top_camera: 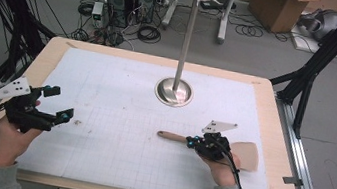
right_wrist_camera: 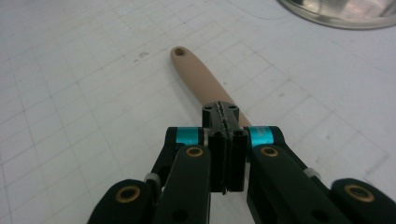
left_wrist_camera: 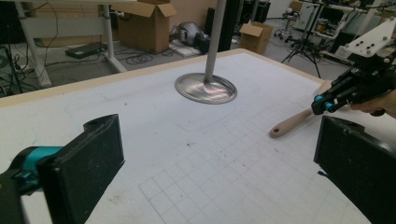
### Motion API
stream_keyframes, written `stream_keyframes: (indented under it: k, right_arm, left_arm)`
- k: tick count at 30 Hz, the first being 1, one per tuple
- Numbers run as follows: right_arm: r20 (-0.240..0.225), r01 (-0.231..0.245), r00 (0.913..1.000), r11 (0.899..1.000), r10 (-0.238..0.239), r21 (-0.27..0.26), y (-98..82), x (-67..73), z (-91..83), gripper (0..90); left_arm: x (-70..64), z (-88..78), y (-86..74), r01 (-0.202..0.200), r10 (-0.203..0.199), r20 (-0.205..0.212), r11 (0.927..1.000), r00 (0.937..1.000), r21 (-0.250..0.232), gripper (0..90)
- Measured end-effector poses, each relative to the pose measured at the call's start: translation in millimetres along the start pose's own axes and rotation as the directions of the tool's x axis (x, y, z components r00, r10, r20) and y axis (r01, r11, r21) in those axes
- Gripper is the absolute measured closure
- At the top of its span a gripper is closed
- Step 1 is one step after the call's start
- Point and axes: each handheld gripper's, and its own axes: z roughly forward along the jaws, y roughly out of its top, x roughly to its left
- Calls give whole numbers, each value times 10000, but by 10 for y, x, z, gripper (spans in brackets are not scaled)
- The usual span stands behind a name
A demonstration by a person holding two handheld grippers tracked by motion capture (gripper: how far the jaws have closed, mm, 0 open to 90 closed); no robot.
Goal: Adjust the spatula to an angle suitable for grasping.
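A wooden spatula (top_camera: 247, 154) lies flat on the white gridded mat (top_camera: 117, 117), its handle pointing left and its hole end (right_wrist_camera: 178, 51) bare. My right gripper (top_camera: 193, 141) is shut, pads pressed together, just over the handle's middle (right_wrist_camera: 201, 79); the jaws (right_wrist_camera: 220, 112) hold nothing that I can see. It appears farther off in the left gripper view as the right gripper (left_wrist_camera: 323, 101) above the spatula handle (left_wrist_camera: 292, 123). My left gripper (top_camera: 60, 102) hovers at the mat's left edge, open, its pads (left_wrist_camera: 88, 158) wide apart with nothing between them.
A metal pole on a round steel base (top_camera: 174, 93) stands at the mat's far middle, also the steel base (left_wrist_camera: 205, 88) and its rim (right_wrist_camera: 336, 11). Wooden table edges (top_camera: 274, 115) frame the mat. Cardboard boxes, computers and cables lie on the floor beyond.
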Motion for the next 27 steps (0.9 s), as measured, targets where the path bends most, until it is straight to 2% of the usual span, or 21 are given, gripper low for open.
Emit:
stream_keyframes:
  k: [5, 11, 14, 27]
  right_arm:
    - [-319, 325, 9990, 9992, -317, 249, 32, 83, 126, 900]
    - [-459, 493, 9978, 9984, -480, 271, 47, 124, 222, 900]
    - [-559, 693, 9962, 9965, -666, 476, 62, 154, 306, 900]
    - [-429, 635, 9972, 9960, -608, 633, 92, 128, 464, 900]
  left_arm:
    - [11, -16, -6, -32, 32, -45, 10000, 10000, 66, 18]
    - [14, -71, 4, -52, 51, -123, 10000, 9999, -63, 18]
    - [18, -84, 1, -28, 27, -156, 10000, 9999, -76, 18]
    - [26, -99, -2, -1, -1, -181, 10000, 9998, -90, 18]
